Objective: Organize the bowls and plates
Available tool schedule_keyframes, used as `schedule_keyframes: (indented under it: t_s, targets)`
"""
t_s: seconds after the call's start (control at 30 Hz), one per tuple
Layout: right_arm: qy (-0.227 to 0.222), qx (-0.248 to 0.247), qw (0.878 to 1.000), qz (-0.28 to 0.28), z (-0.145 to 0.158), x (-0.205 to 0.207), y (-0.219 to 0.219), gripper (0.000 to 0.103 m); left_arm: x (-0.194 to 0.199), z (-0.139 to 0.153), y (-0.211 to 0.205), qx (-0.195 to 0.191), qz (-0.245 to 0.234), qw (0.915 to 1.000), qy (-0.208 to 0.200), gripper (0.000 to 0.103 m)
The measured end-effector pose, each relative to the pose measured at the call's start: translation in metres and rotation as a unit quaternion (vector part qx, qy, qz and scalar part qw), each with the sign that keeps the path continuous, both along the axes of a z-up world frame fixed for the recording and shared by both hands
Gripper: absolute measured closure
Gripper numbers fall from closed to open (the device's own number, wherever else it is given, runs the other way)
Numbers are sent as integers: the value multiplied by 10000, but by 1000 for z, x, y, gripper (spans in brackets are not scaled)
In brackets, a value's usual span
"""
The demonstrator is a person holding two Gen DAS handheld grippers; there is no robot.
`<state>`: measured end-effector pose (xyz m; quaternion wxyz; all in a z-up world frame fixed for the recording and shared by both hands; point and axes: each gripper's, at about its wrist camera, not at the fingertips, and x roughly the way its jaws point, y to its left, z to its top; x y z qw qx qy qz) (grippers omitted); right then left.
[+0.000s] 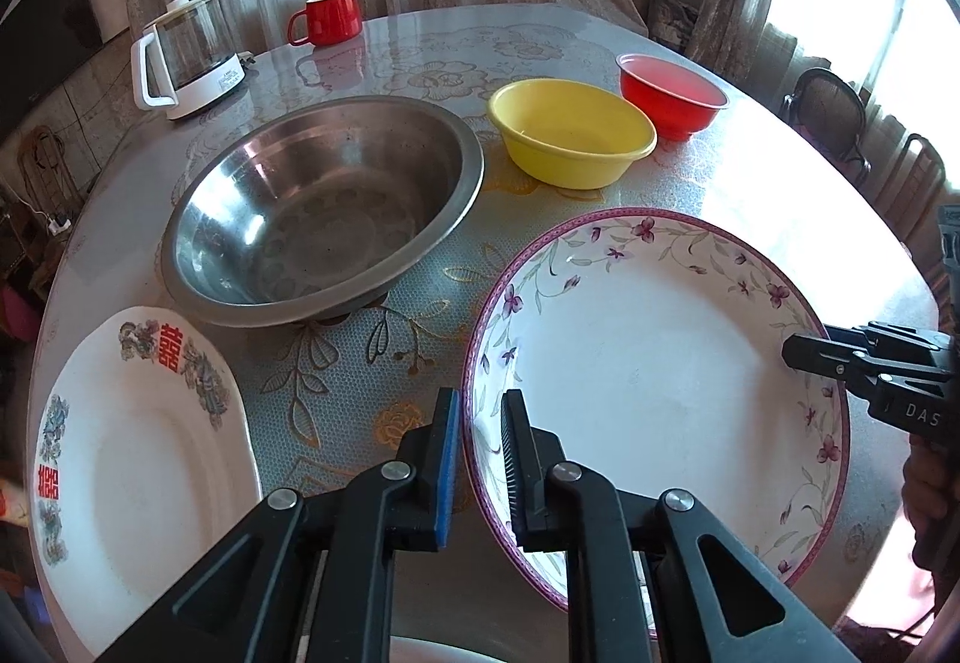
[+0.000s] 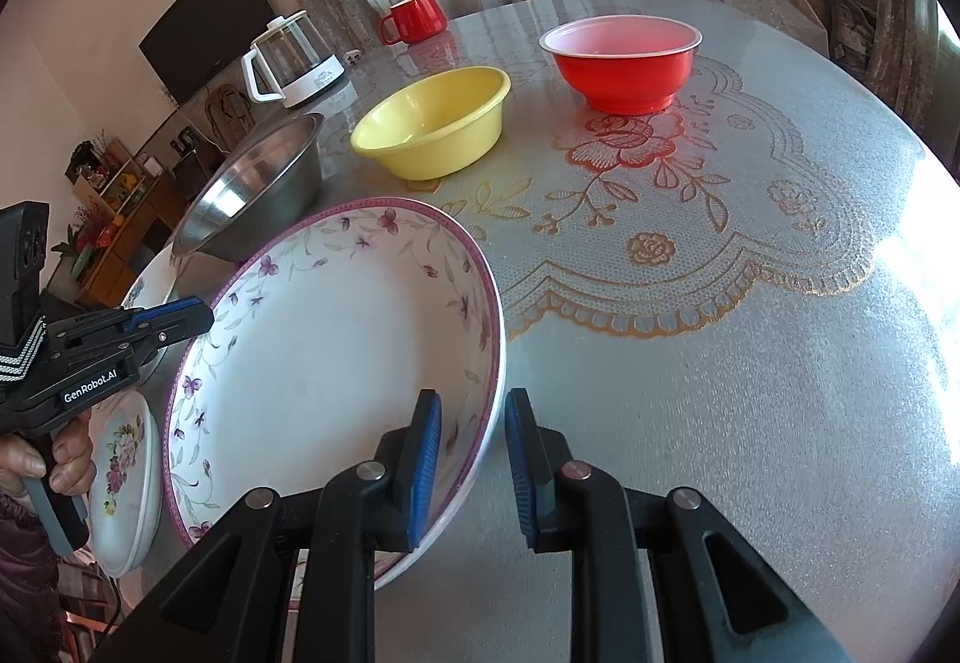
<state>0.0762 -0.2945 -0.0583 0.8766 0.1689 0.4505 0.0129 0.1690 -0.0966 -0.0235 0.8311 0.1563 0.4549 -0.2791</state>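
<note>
A large white plate with a purple floral rim [image 1: 648, 363] [image 2: 336, 363] is held between both grippers, slightly tilted above the table. My left gripper [image 1: 480, 435] is shut on its left rim, one pad inside and one outside; in the right wrist view the left gripper [image 2: 207, 318] bites the far edge. My right gripper [image 2: 471, 441] is shut on the opposite rim, and the right gripper [image 1: 792, 354] shows at the plate's right edge. Behind stand a steel bowl [image 1: 324, 219] [image 2: 258, 183], a yellow bowl [image 1: 570, 135] [image 2: 432, 123] and a red bowl [image 1: 672, 93] [image 2: 621, 63].
A white plate with red characters [image 1: 138, 453] lies at the table's left front edge. A small flowered dish [image 2: 126, 483] sits below the held plate's left side. A red mug [image 1: 327, 18] and a glass kettle [image 1: 186, 57] stand at the back. A person's hand [image 2: 60, 459] grips the left handle.
</note>
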Motion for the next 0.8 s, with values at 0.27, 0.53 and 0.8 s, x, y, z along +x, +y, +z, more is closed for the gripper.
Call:
schedule_keyframes:
  t_s: [0.27, 0.53, 0.8]
  targets:
    - [-65, -87, 9999, 96, -1, -1, 2, 82, -7, -12, -8, 308, -48, 9994, -124, 83]
    - [-144, -145, 9997, 114, -1, -2, 2, 89, -21, 0, -1, 256, 131, 9990, -336, 88]
    - [-51, -151, 9997, 160, -1, -9, 2, 88, -34, -1, 2, 107, 159, 9994, -272, 88]
